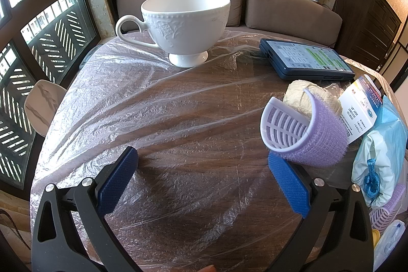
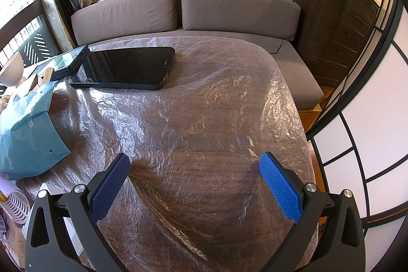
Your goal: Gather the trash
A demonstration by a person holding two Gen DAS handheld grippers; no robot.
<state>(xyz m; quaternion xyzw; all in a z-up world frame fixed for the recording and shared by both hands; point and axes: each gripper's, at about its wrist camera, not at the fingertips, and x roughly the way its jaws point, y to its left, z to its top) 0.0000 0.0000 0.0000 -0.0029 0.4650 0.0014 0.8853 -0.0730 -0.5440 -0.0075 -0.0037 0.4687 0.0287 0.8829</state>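
My left gripper (image 1: 202, 157) is open and empty above the plastic-covered table (image 1: 178, 119). A purple and white hair roller (image 1: 303, 130) touches the tip of its right finger (image 1: 288, 185). Behind the roller lies a crumpled beige paper ball (image 1: 298, 93). To the right is a pile: a printed card (image 1: 359, 108), a blue bag (image 1: 390, 129) and a pale wrapper with a blue tie (image 1: 369, 170). My right gripper (image 2: 195, 162) is open and empty over the table's right part. The blue bag (image 2: 25, 124) lies to its left.
A white footed cup (image 1: 186, 22) stands at the back of the table. A dark blue device with a lit screen (image 1: 306, 60) lies at the back right. A black tablet (image 2: 127, 68) lies flat. Another roller (image 2: 15, 203) is at the left edge. A brown sofa (image 2: 178, 9) is behind.
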